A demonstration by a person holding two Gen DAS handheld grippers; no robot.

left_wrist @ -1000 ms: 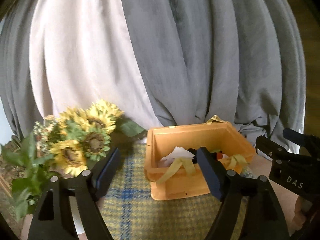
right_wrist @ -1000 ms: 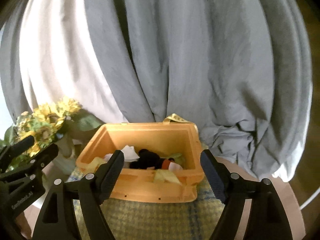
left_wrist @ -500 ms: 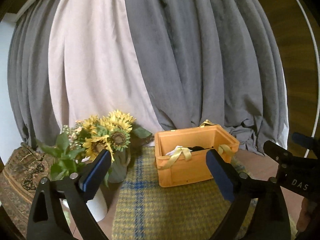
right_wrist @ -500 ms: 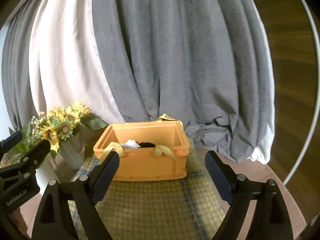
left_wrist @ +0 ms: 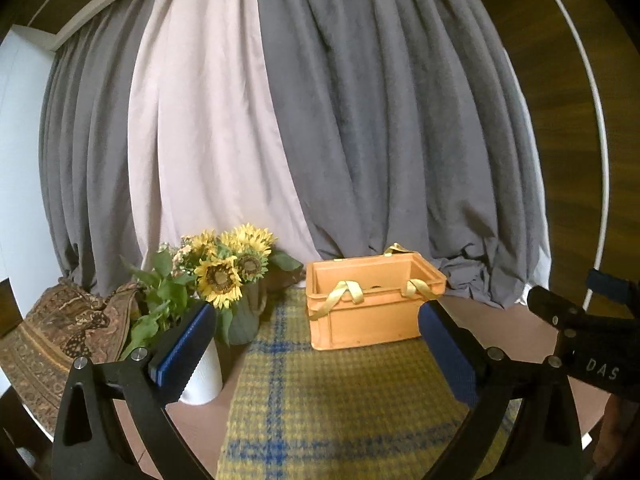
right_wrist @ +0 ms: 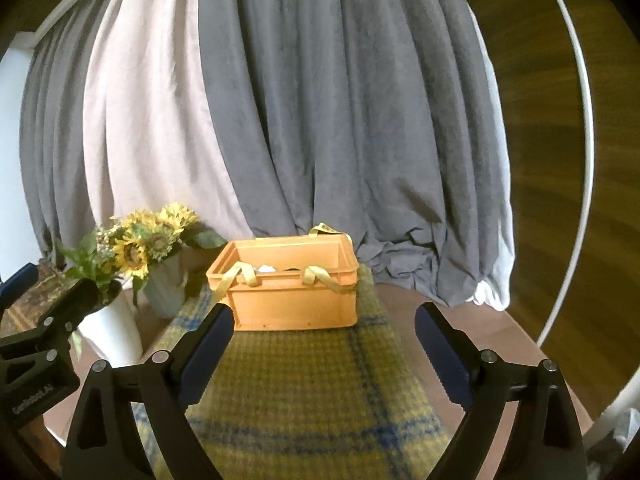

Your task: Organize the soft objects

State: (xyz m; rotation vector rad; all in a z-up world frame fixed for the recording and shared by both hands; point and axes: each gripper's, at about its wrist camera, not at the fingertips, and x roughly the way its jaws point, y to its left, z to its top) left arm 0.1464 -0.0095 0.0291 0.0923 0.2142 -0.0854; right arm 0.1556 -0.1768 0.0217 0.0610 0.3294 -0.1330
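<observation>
Grey curtains [left_wrist: 400,120] are hanging behind the table, where the orange crate [right_wrist: 294,300] of soft things is sitting near the plaid cloth's [right_wrist: 304,392] far edge, straight ahead of the right gripper [right_wrist: 320,344], while the left gripper [left_wrist: 316,344] is pointing left of it, both wide and holding nothing.

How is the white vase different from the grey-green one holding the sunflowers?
The white vase stands nearer the camera, left of the plaid cloth; the grey-green vase sits farther back, beside the orange crate. The white one holds leafy greenery, the grey-green one sunflowers. Both stand upright.
</observation>
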